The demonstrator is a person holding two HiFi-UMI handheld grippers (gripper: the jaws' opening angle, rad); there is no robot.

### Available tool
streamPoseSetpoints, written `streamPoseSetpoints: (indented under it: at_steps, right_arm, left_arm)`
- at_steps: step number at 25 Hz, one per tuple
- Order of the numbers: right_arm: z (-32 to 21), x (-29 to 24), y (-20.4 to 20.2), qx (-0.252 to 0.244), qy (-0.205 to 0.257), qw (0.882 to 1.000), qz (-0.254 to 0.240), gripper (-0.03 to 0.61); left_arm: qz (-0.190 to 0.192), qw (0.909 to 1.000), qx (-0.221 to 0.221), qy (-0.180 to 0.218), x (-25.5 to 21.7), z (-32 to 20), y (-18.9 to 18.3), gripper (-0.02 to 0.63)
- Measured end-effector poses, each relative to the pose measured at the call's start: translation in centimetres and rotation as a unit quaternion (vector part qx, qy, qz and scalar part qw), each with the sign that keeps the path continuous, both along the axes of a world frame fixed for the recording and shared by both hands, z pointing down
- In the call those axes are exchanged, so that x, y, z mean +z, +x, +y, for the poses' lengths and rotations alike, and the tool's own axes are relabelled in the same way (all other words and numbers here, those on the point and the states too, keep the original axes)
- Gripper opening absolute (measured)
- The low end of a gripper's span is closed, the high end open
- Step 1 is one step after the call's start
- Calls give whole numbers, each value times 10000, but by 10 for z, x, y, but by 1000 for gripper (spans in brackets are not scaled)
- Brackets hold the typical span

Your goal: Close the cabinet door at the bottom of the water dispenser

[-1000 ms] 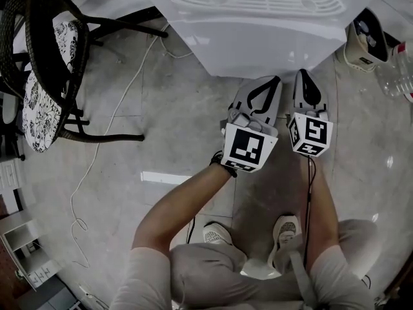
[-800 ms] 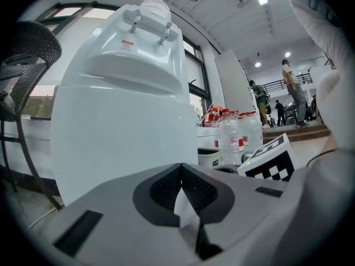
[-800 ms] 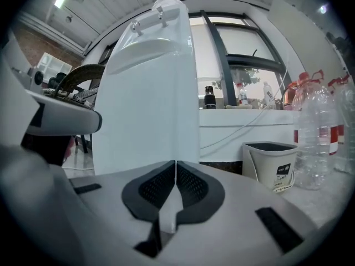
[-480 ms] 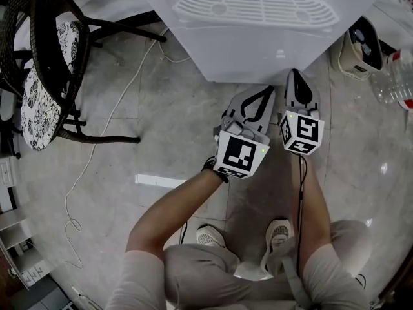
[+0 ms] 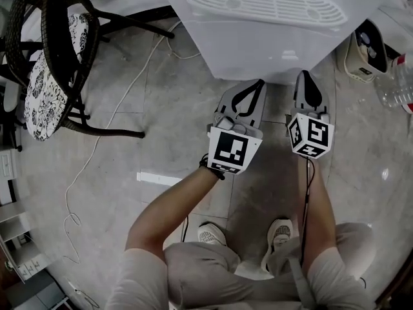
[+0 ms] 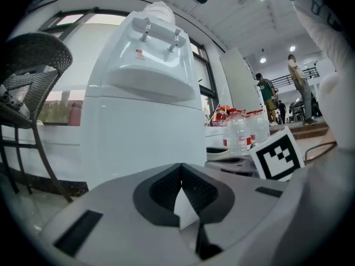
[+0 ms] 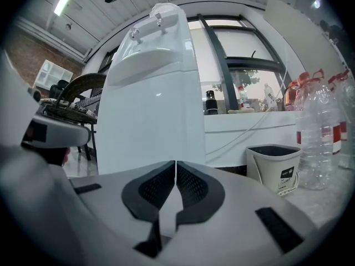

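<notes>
The white water dispenser (image 5: 258,37) stands at the top of the head view, its drip grille facing up. Its lower front panel (image 6: 144,143) looks flat and flush, and no door leaf stands out from it. My left gripper (image 5: 259,82) is shut and empty, with its tip at the foot of the dispenser's front. I cannot tell whether it touches. To the right, my right gripper (image 5: 302,74) is also shut and empty, pointing at the same front (image 7: 150,126). The jaws meet in the left gripper view (image 6: 181,165) and in the right gripper view (image 7: 175,162).
A black wicker chair (image 5: 55,63) stands at the left, with a white cable (image 5: 110,118) trailing across the tiled floor. A small bin (image 5: 368,47) and clear bottles (image 5: 397,82) sit to the dispenser's right. The person's feet (image 5: 213,234) are below the grippers.
My left gripper has shifted to the left, away from the right gripper. The right gripper has stayed in place. Both have stayed shut.
</notes>
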State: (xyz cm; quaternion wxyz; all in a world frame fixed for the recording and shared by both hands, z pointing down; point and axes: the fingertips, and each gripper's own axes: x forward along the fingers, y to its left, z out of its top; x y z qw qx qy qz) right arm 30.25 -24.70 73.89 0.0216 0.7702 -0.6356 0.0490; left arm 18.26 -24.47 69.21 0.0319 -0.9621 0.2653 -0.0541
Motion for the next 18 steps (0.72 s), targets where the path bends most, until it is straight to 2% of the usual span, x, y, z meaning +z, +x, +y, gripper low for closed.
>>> streamPoseSetpoints:
  at_steps: [4, 8, 11, 14, 16, 18]
  right_arm:
    - [13, -8, 3, -20, 54, 10000, -25, 20]
    - [31, -31, 6, 96, 201, 9996, -164, 20]
    - [44, -66, 4, 185, 336, 9990, -231, 20]
    - [66, -111, -3, 154, 245, 9995, -105, 20]
    - [84, -154, -5, 139, 181, 9996, -165, 20]
    - [102, -209, -3, 116, 153, 9997, -124, 20]
  left_arm:
    - [6, 9999, -152, -62, 1, -6, -19, 8]
    - [-54, 9998, -17, 184, -21, 5, -39, 8]
    - [-33, 9983, 23, 578, -62, 14, -61, 8]
    - [-266, 9955, 23, 914, -110, 19, -82, 8]
    - [-361, 9955, -151, 865, -147, 21, -97, 8]
    - [-224, 9968, -466, 610, -192, 25, -110, 8]
